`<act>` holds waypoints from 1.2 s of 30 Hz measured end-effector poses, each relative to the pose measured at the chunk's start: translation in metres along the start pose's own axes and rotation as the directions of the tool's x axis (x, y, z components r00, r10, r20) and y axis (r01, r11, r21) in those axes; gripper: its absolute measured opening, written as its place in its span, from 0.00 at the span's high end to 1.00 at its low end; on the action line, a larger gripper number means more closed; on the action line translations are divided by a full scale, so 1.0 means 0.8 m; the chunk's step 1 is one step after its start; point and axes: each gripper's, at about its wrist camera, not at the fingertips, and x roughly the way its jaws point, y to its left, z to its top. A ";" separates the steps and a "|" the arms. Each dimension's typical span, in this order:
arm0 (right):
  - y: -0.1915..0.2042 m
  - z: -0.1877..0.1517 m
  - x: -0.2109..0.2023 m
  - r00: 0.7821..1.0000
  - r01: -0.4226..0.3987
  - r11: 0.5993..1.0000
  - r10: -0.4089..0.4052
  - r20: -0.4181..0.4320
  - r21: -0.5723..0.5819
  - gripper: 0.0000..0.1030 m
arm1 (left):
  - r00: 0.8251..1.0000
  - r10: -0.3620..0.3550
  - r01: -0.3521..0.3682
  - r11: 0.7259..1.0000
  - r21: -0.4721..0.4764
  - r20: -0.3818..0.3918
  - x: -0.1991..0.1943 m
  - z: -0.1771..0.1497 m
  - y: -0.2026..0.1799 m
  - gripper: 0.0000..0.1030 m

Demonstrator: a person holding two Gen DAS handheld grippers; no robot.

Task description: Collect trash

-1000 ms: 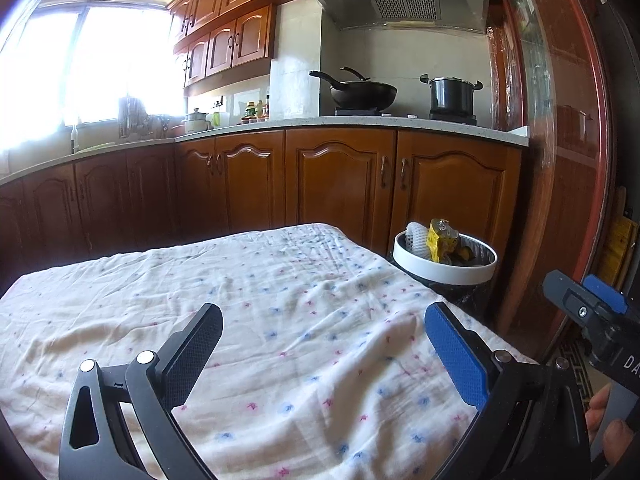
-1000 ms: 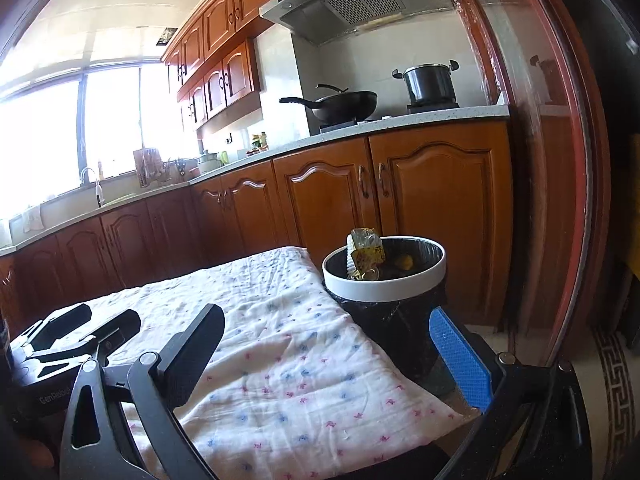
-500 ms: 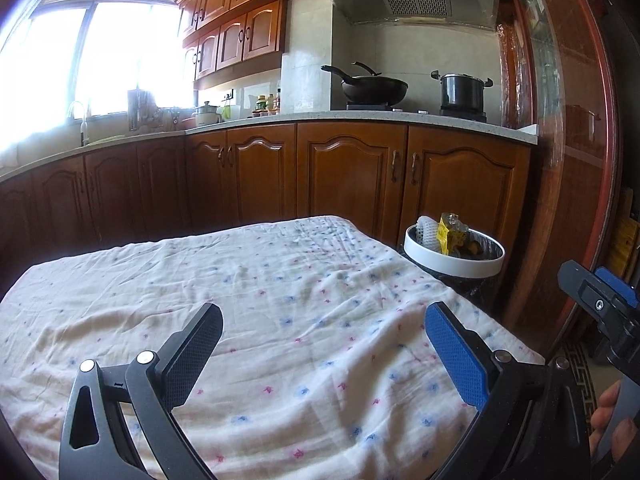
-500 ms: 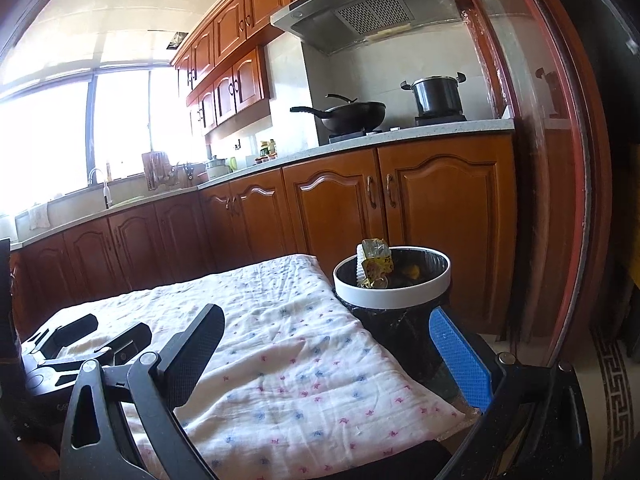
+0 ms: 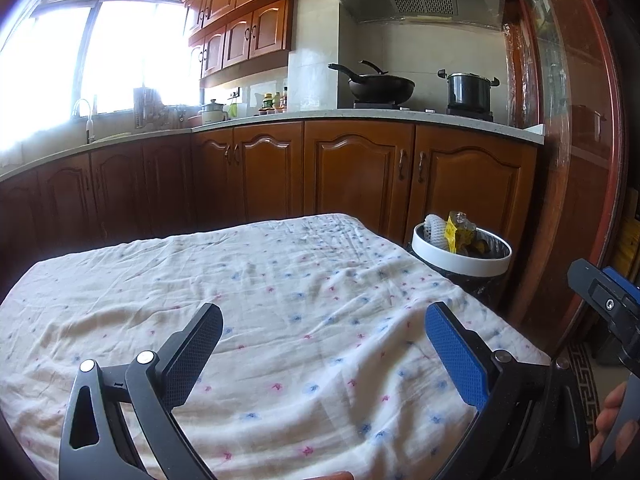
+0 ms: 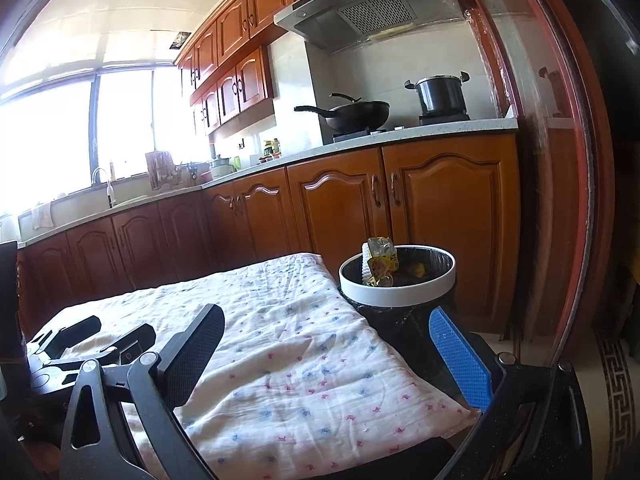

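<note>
A round bin with a white rim (image 5: 460, 255) and a black liner stands beside the table's far right corner; it also shows in the right wrist view (image 6: 396, 290). A yellow wrapper (image 5: 456, 230) and a white foam net (image 5: 433, 227) stick up inside it; the wrapper also shows in the right wrist view (image 6: 382, 262). My left gripper (image 5: 322, 338) is open and empty above the flowered tablecloth (image 5: 280, 300). My right gripper (image 6: 326, 338) is open and empty above the table's right edge, short of the bin. The left gripper also shows at the left of the right wrist view (image 6: 92, 340).
Brown kitchen cabinets (image 5: 356, 168) run behind the table under a stone counter. A black wok (image 5: 380, 86) and a dark pot (image 5: 468, 90) sit on the stove. A wooden door frame (image 5: 568, 160) stands right of the bin. My right gripper's body (image 5: 608, 308) shows at the right edge.
Both grippers have drawn back and tilted a little, so the bin and table look farther and lower. Both stay open and empty. The trash in the bin has not moved.
</note>
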 end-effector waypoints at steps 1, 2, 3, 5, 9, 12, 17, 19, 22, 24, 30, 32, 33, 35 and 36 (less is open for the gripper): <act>0.000 0.000 0.000 1.000 -0.002 1.000 0.002 0.001 0.002 0.00 | 1.000 -0.002 0.002 1.000 0.000 -0.001 0.000 0.000 0.000 0.01; 0.000 0.000 -0.001 1.000 -0.004 1.000 0.004 0.003 0.004 0.00 | 1.000 -0.003 0.003 1.000 -0.001 -0.001 0.000 0.000 0.001 0.01; -0.001 0.001 0.000 1.000 -0.005 1.000 0.005 0.003 0.005 0.00 | 1.000 -0.004 0.004 1.000 -0.001 -0.001 0.001 0.000 0.002 0.01; -0.001 0.001 -0.001 1.000 -0.006 1.000 0.006 0.004 0.004 0.00 | 1.000 -0.003 0.003 1.000 0.001 0.001 0.000 0.000 0.002 0.01; -0.002 0.001 -0.002 1.000 -0.011 1.000 0.011 0.010 0.008 0.00 | 1.000 -0.004 0.004 1.000 0.002 0.003 0.000 0.000 0.003 0.01; -0.003 0.001 -0.002 1.000 -0.013 1.000 0.013 0.016 0.008 0.00 | 1.000 -0.006 0.006 1.000 0.005 0.003 0.000 0.000 0.004 0.01; -0.003 0.001 -0.002 1.000 -0.013 1.000 0.013 0.012 0.011 0.00 | 1.000 0.002 -0.002 1.000 0.016 0.006 0.000 0.000 0.004 0.01; -0.003 0.001 -0.003 1.000 -0.014 1.000 0.014 0.013 0.011 0.00 | 1.000 0.002 -0.002 1.000 0.016 0.006 0.000 0.000 0.004 0.01; -0.003 0.001 -0.002 1.000 -0.014 1.000 0.014 0.013 0.012 0.00 | 1.000 0.001 -0.001 1.000 0.016 0.007 0.000 0.000 0.005 0.01; -0.003 0.001 -0.002 1.000 -0.017 1.000 0.017 0.012 0.015 0.00 | 1.000 -0.001 0.000 1.000 0.019 0.007 0.001 0.000 0.004 0.01; -0.003 0.001 -0.002 1.000 -0.017 1.000 0.017 0.010 0.017 0.00 | 1.000 -0.004 0.004 1.000 0.023 0.006 0.002 0.000 0.005 0.01; -0.003 0.001 -0.001 1.000 -0.017 1.000 0.017 0.010 0.017 0.00 | 1.000 -0.006 0.006 1.000 0.023 0.007 0.002 0.000 0.005 0.01; -0.004 0.001 -0.001 1.000 -0.017 1.000 0.017 0.009 0.017 0.00 | 1.000 -0.005 0.005 1.000 0.023 0.007 0.002 0.000 0.005 0.01; -0.004 0.000 -0.001 1.000 -0.018 1.000 0.018 0.008 0.019 0.00 | 1.000 -0.005 0.005 1.000 0.023 0.007 0.002 0.000 0.005 0.01; -0.003 0.000 -0.001 1.000 -0.019 1.000 0.019 0.007 0.020 0.00 | 1.000 -0.007 0.006 1.000 0.023 0.006 0.002 0.000 0.006 0.01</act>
